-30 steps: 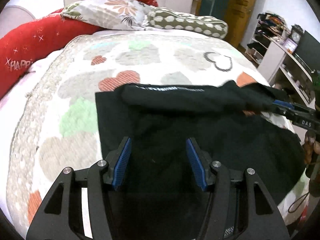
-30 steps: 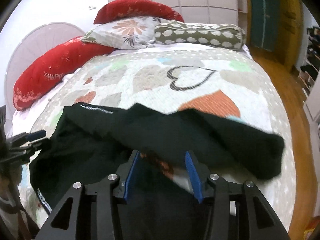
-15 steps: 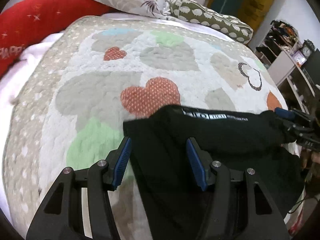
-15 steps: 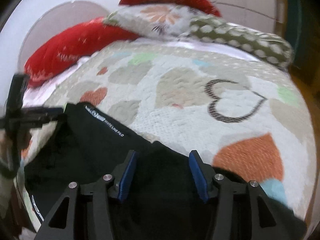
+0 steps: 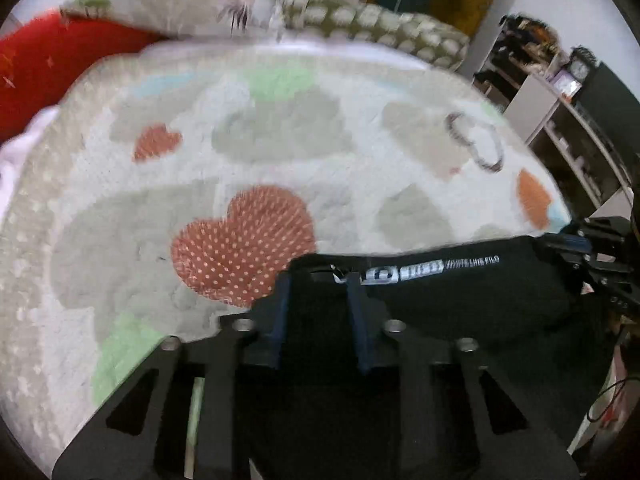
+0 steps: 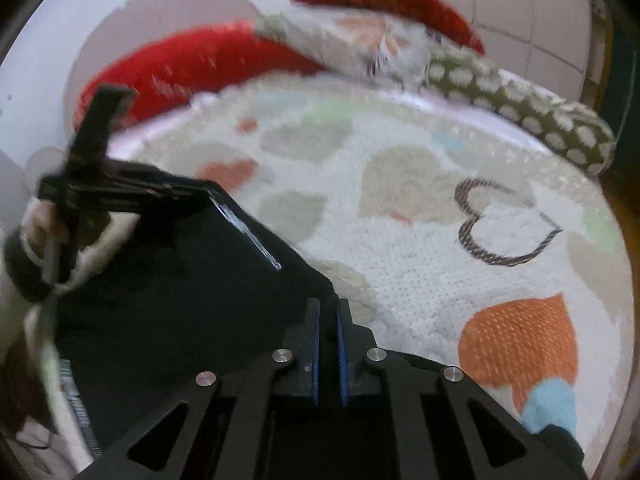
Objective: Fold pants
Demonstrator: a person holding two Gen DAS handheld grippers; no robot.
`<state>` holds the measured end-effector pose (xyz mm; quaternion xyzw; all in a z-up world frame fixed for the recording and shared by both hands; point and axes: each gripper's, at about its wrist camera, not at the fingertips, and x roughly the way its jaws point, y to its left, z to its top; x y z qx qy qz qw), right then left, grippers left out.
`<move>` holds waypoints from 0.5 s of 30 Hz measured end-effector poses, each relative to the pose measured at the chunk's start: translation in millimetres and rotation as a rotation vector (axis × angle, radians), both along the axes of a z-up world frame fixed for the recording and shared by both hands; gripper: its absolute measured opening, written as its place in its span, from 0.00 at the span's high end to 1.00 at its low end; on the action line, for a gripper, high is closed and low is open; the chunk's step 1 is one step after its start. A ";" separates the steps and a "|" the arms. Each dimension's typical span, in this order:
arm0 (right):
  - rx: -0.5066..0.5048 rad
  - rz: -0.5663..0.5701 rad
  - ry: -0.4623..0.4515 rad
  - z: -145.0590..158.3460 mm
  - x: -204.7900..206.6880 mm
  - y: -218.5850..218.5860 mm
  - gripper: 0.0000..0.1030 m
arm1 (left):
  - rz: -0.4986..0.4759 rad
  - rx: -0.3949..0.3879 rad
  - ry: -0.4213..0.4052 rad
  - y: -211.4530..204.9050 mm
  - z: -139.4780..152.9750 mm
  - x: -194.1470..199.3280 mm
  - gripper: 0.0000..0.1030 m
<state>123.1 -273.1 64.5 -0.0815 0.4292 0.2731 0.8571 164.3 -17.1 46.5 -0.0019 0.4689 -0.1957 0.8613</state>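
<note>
The pants [image 5: 472,300] lie on the near part of the quilt [image 5: 280,128], black fabric with the printed waistband edge running left to right across my left wrist view. That edge is the long axis for the coming fold: it spans from my left gripper [image 5: 320,308] at its left end to my right gripper [image 5: 576,248] at its right end, so each tool has one corner and neither is nearer than the other.

My left gripper is partly closed. Its blue pads [image 5: 280,312] sit on either side of the waistband corner with a gap between them, and dark cloth fills that gap; I cannot tell (black on black, with motion blur) whether the pads are pressing the fabric or merely around it.

In the right wrist view, the right gripper [image 6: 328,344] has its pads [image 6: 314,344] drawn almost together, only a thin slit between. The pants [image 6: 180,300] reach the tips from the left, and I judge a thin edge of cloth is pinched there, though the bite itself is hidden.

The bare quilt [image 6: 460,260] lies far of the waistband in both views, toward the pillows [image 5: 372,24]. The fold therefore depends on keeping the waistband line taut and level between the two grippers.
</note>
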 end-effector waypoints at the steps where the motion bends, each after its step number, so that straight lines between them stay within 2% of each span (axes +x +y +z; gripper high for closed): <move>1: 0.026 0.003 -0.022 11.2 -12.5 -2.2 0.94 | -0.004 -0.010 -0.032 0.8 11.3 -11.2 0.77; 4: 0.054 0.028 -0.088 41.4 -61.9 -5.3 0.94 | -0.019 -0.063 -0.128 7.6 48.5 -53.6 0.82; 5: 0.070 0.040 -0.102 49.4 -81.7 -5.4 0.94 | -0.017 -0.062 -0.165 10.0 59.6 -70.3 0.88; 6: 0.085 0.051 -0.117 55.2 -103.0 -5.5 0.94 | -0.011 -0.055 -0.205 13.3 70.6 -90.9 0.88; 9: 0.101 0.074 -0.117 53.7 -159.3 -3.5 0.94 | 0.020 -0.057 -0.277 25.9 81.8 -143.9 0.88; 12: 0.172 0.077 -0.014 24.0 -197.1 -4.5 0.94 | 0.052 -0.116 -0.226 39.4 60.4 -185.2 0.88; 15: 0.143 0.048 0.092 -20.6 -212.6 0.2 0.94 | 0.091 -0.139 -0.148 49.7 37.7 -205.3 0.88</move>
